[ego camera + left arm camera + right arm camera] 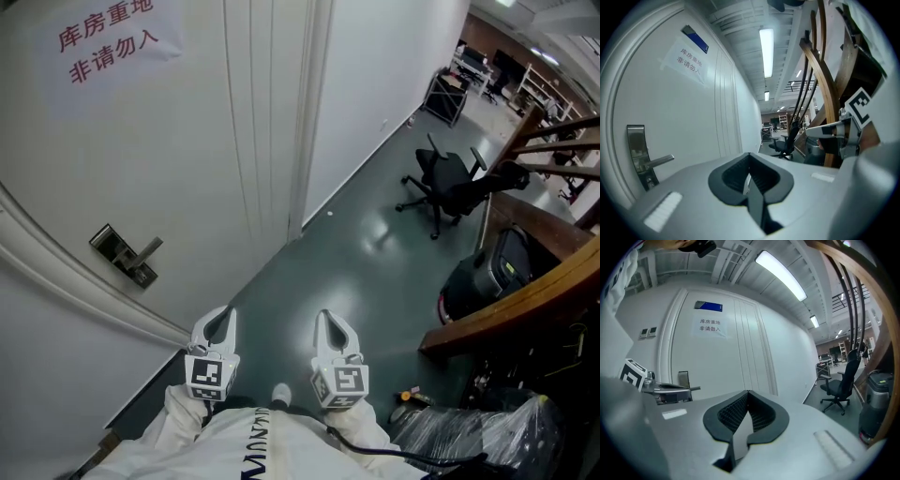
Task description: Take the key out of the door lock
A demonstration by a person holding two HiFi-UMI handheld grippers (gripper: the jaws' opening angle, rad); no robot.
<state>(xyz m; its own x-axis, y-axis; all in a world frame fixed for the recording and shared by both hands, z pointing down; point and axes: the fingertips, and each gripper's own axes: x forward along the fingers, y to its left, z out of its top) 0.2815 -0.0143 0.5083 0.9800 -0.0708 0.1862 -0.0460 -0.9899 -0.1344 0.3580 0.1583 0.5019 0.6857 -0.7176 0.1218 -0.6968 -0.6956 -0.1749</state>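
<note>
The white door (pixel 187 159) carries a metal lock plate (pixel 125 255) with a lever handle (pixel 148 248); I cannot make out a key in it from here. Both grippers hang low in front of my body, well short of the lock. My left gripper (pixel 225 314) is shut with nothing in it. My right gripper (pixel 326 316) beside it is likewise shut and empty. The left gripper view has the lock plate (pixel 636 150) and handle (pixel 658 161) at far left, beyond the closed tips (pixel 749 155). In the right gripper view the lock plate (pixel 683 379) stands behind the left gripper (pixel 663 390).
A paper sign (pixel 108 42) with red characters hangs on the door. On the dark floor to the right stand a black office chair (pixel 445 183), a black bin (pixel 487 272) and a curved wooden rail (pixel 525 291). Plastic bags (pixel 469 431) lie at bottom right.
</note>
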